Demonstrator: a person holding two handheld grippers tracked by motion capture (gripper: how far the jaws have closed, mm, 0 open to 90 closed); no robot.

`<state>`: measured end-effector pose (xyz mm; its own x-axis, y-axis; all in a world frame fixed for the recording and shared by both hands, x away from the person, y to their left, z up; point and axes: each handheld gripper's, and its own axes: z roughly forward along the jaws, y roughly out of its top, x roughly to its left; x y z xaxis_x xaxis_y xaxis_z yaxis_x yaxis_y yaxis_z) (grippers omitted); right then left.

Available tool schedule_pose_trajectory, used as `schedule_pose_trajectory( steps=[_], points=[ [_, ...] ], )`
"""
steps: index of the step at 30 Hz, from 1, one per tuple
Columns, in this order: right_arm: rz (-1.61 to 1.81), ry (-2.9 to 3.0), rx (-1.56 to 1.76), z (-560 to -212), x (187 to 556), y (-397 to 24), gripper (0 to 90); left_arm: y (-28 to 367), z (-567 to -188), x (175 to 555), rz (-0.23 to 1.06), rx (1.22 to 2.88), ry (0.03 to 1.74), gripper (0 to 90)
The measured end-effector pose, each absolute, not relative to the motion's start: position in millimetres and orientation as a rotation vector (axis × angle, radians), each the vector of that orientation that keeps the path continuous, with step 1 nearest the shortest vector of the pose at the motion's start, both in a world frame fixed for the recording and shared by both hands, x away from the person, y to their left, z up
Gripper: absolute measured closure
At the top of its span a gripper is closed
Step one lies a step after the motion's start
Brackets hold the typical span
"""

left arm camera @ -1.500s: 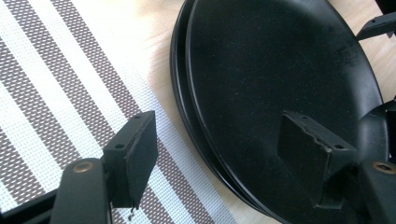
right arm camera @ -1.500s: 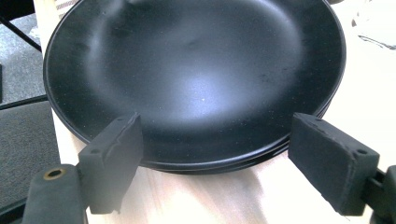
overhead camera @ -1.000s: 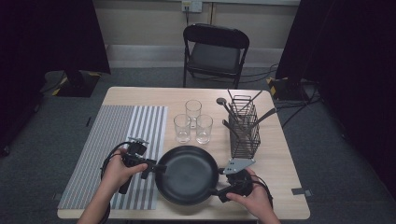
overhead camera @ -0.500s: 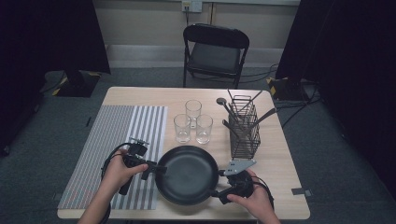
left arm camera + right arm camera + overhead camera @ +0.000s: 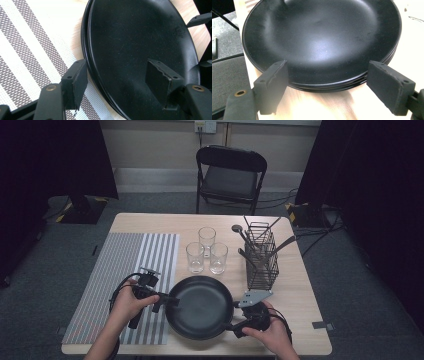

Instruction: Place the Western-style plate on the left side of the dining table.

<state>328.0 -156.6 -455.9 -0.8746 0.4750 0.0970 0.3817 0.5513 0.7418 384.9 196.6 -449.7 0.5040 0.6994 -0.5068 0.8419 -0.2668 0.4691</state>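
Left claw (image 5: 172,300): held at the left edge of the stack of round matte-black plates (image 5: 201,306), jaws spread wide. In the left gripper view, one jaw sits over the inner face of the top plate and the other stands outside the rim above the grey-and-white striped woven placemat (image 5: 125,270); neither pad presses on the stack, so nothing is gripped.

Right claw (image 5: 229,326): held at the near right edge of the same stack, jaws likewise wide apart. In the right gripper view, the two pads flank the rim of the stack with clear gaps on both sides and nothing held; several plate edges show one under another.

Stack of plates: resting on the pale wooden counter (image 5: 300,295) near its front edge, between the two hands, its left rim just beside the placemat's edge.

Other items: three clear drinking glasses (image 5: 206,251) standing together just beyond the plates; a black wire utensil basket (image 5: 261,257) holding dark kitchen tools, to the right of the glasses; a black folding chair (image 5: 229,174) on the grey floor beyond the counter's far side.
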Motion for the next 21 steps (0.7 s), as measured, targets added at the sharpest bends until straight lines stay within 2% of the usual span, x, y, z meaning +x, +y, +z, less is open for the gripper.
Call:
schedule_pose_trajectory(
  steps=[21],
  points=[
    [1.194, 2.676, 0.691, -452.7, 326.9, -153.0, 19.3, 195.6, -449.9, 384.3, -0.257, 2.039, 1.267, 34.1]
  ],
)
